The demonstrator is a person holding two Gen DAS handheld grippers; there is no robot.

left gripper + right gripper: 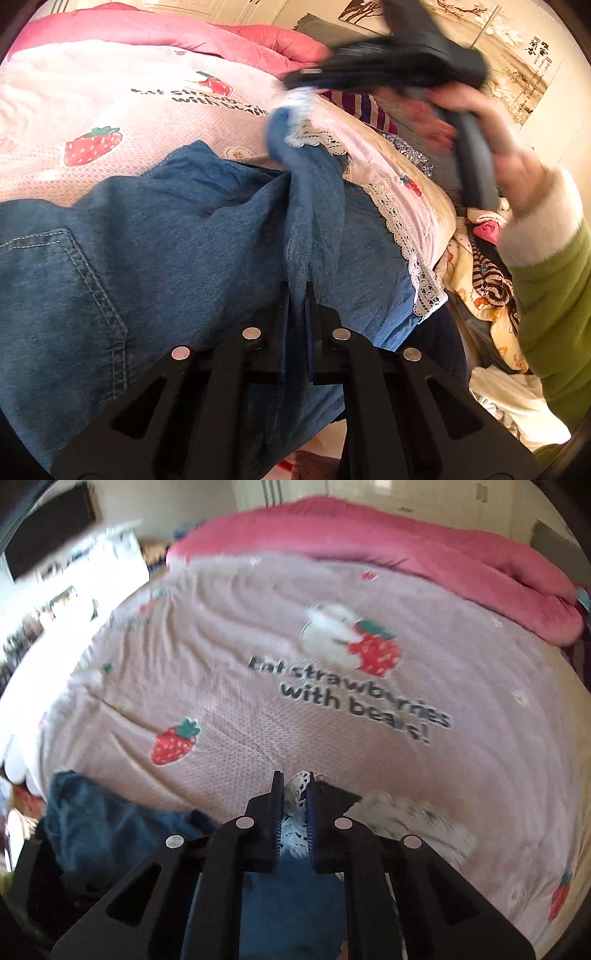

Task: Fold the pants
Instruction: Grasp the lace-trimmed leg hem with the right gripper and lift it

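Note:
The pants [166, 236] are blue denim with a back pocket and white lace hems, spread over the near part of the bed. My left gripper [297, 291] is shut on a raised fold of the denim. My right gripper [295, 83] shows at the top of the left wrist view, held by a hand, shut on the lace hem of a leg [295, 110] and lifting it. In the right wrist view my right gripper [294, 779] pinches the white lace hem [295, 794], with denim [110, 827] hanging below and to the left.
The bed has a pink strawberry-print cover [332, 701] and a bunched pink quilt [406, 550] at its far side. A pile of mixed clothes [484, 273] lies off the bed's right edge. A white shelf unit [74, 590] stands at far left.

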